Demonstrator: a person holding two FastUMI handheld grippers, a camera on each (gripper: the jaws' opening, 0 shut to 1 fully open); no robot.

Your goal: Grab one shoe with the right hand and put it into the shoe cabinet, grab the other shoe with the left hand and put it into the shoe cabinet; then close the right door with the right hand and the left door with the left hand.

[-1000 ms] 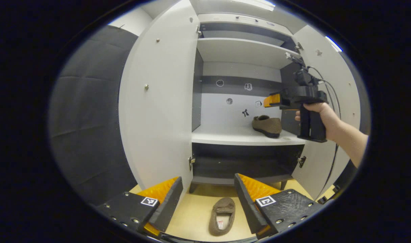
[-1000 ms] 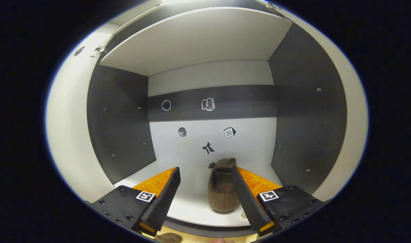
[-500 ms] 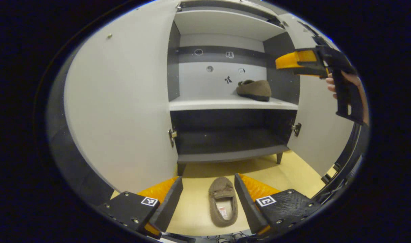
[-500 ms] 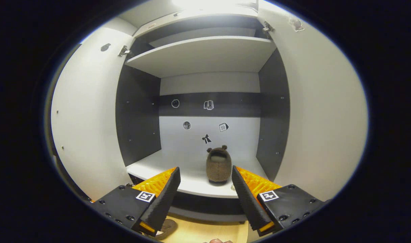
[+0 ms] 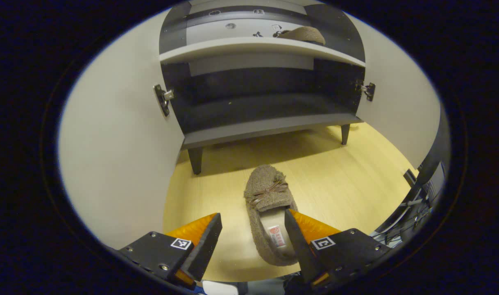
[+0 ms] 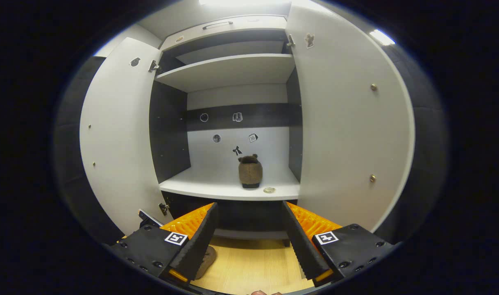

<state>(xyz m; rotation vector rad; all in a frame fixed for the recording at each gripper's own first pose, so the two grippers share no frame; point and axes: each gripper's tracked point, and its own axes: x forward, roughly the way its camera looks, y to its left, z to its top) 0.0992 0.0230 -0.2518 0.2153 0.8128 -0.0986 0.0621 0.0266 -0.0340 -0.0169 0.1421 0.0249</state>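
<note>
A brown fuzzy slipper (image 5: 270,209) lies on the wooden floor in front of the cabinet, toe toward it. My left gripper (image 5: 252,237) stands open just above its heel end, and the right finger overlaps the slipper's edge. The other brown slipper (image 6: 250,173) sits on the white middle shelf (image 6: 216,186) of the shoe cabinet; it also appears as the shelved slipper (image 5: 303,35) at the top of the left gripper view. My right gripper (image 6: 248,235) is open, back from the cabinet, with nothing between its fingers. Both doors, the left door (image 6: 114,135) and the right door (image 6: 343,131), stand wide open.
The cabinet has an upper white shelf (image 6: 229,69) and a dark bottom shelf (image 5: 266,123) on short legs. The floor slipper's tip (image 6: 206,260) peeks out by the right gripper's left finger. Cables and dark gear (image 5: 417,196) lie at the floor's right side.
My left gripper has dropped down and closed in on the floor slipper. My right gripper has pulled back out of the cabinet, leaving its slipper on the shelf.
</note>
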